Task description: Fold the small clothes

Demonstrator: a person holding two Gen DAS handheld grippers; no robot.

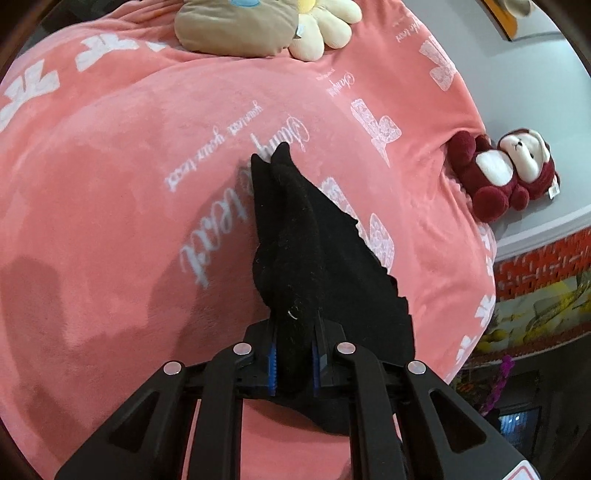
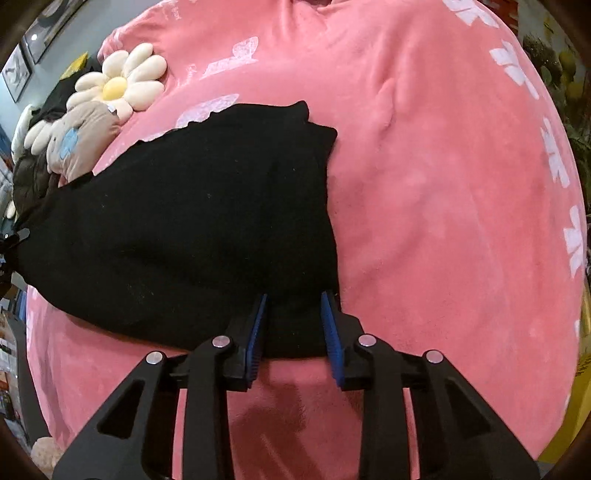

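Two claws grip one black knit garment [image 2: 192,221], mid-fold.
Left claw [image 1: 293,360] and right claw [image 2: 295,328] each clench an edge above the pink plush blanket [image 2: 443,184]; flattening remains.

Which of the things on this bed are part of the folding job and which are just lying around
Part of the job:
black garment
left gripper, jaws clamped on a bunched part of the garment
right gripper, jaws around the garment's near edge
pink blanket, the folding surface

Just lying about:
daisy plush
tan plush cushion
maroon monkey plush
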